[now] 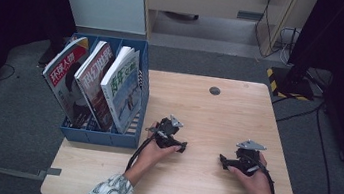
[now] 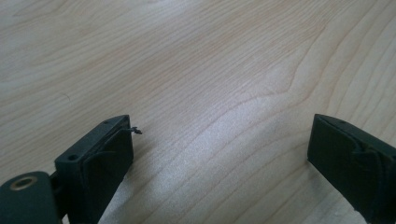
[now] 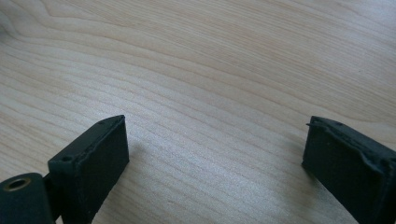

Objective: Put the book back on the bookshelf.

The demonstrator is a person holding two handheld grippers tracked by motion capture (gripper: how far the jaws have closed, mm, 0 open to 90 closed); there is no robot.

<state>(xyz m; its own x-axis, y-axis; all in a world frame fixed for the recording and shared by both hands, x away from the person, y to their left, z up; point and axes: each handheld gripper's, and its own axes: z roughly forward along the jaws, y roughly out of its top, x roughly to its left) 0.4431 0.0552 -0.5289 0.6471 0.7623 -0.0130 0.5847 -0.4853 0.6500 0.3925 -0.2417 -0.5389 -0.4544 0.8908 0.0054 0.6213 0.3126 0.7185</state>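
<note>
A person's hands hold two black grippers low over a light wooden table (image 1: 207, 117). My left gripper (image 1: 182, 147) is near the table's middle, pointing right, a short way right of a blue file rack (image 1: 99, 136). Its jaws (image 2: 219, 149) stand wide open over bare wood. My right gripper (image 1: 222, 160) is at the front right, pointing left toward the other one. Its jaws (image 3: 215, 149) are also wide open with nothing between them. The two gripper tips face each other with a gap of bare table between.
The blue rack at the table's left edge holds three upright magazines: a red-covered one (image 1: 64, 75), a second red one (image 1: 92, 79) and a white-blue one (image 1: 121, 88). A dark round grommet (image 1: 214, 90) sits near the far edge. Cables lie on the floor at right.
</note>
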